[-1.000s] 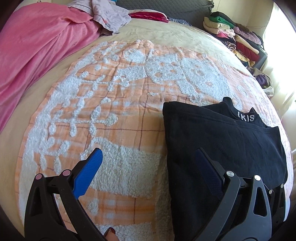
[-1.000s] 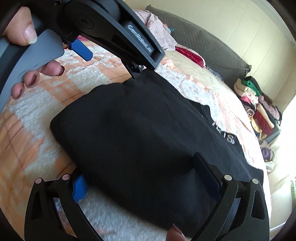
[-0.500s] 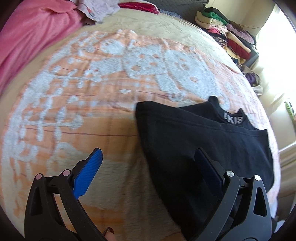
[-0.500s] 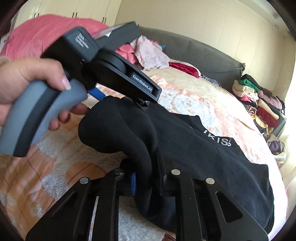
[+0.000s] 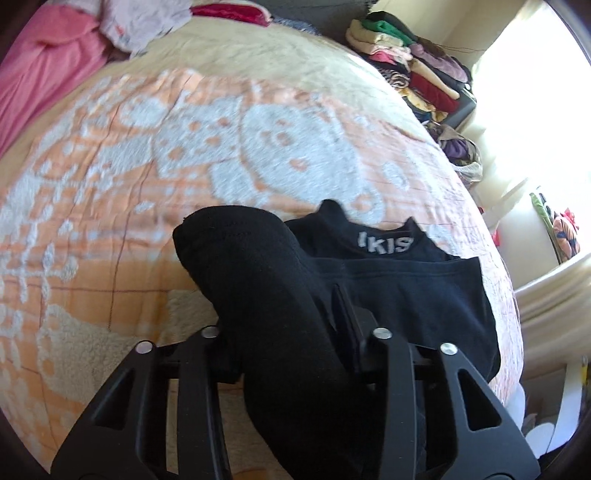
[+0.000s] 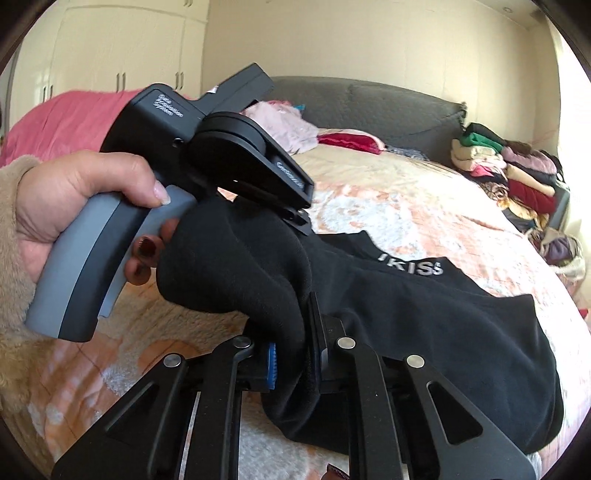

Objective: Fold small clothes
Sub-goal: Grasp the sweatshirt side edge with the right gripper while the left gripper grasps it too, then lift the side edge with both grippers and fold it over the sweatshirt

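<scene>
black garment (image 5: 280, 295) bunched between both grippers' closing fingers (image 6: 271, 363).

Matt black knit garment (image 5: 280, 295), fuzzy blanket (image 5: 110, 206), matt plastic gripper (image 6: 295, 360)

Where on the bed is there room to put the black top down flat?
The orange and white blanket lies bare left of the black garment, out to the pink cover. The cream strip beyond it is bare too. It is crowded by the headboard's loose clothes and the folded stack at right.
</scene>
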`<state>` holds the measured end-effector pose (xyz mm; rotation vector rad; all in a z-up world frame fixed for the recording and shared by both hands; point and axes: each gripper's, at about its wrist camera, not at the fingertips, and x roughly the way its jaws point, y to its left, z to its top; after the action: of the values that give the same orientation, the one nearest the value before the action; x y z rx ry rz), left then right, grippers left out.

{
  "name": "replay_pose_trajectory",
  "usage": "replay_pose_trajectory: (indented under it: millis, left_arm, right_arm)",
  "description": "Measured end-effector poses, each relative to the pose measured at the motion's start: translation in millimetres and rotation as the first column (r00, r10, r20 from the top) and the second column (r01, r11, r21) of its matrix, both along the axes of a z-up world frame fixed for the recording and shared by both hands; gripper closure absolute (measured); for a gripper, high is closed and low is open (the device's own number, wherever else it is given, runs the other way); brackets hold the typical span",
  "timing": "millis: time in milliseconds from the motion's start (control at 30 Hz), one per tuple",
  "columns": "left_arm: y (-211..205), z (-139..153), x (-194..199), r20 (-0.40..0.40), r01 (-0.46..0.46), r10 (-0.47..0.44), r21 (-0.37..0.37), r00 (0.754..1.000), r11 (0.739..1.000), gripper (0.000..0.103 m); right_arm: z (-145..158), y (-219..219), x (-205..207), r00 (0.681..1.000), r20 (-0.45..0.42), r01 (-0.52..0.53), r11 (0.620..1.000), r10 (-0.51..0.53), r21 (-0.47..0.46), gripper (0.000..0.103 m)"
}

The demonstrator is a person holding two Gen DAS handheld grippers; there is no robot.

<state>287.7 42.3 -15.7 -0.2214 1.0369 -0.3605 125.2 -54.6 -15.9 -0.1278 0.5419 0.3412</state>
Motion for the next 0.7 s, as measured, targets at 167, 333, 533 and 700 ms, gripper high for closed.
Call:
replay_pose_trajectory:
  millis: [167,333,533,700]
  left_arm:
    - [-27,26,-11,0.081,0.046,-0.051,0.061,0.995,0.997,0.079]
    - [-50,42,-19,0.121,0.071,-0.080,0.078,0.989,0.994,0.079]
    - [-73,53,-25,0.146,0.092,-0.102,0.074,0.984,0.993,0.079]
    - [-93,59,-27,0.158,0.117,-0.127,0.072,0.979,0.991,0.079]
  right_arm:
    - [9,-23,-12,0.999,-0.004,0.044,0.996,-0.044,0.082,0.092]
    - [18,-44,-23,0.996,-0.004,0.089,0.986,-0.089,0.142,0.092]
    - [28,-65,-34,0.991,0.001,0.130,0.977,-0.132,0.170,0.093]
    - [32,-79,-40,0.986,-0.001,0.165,0.967,-0.168,0.196,0.093]
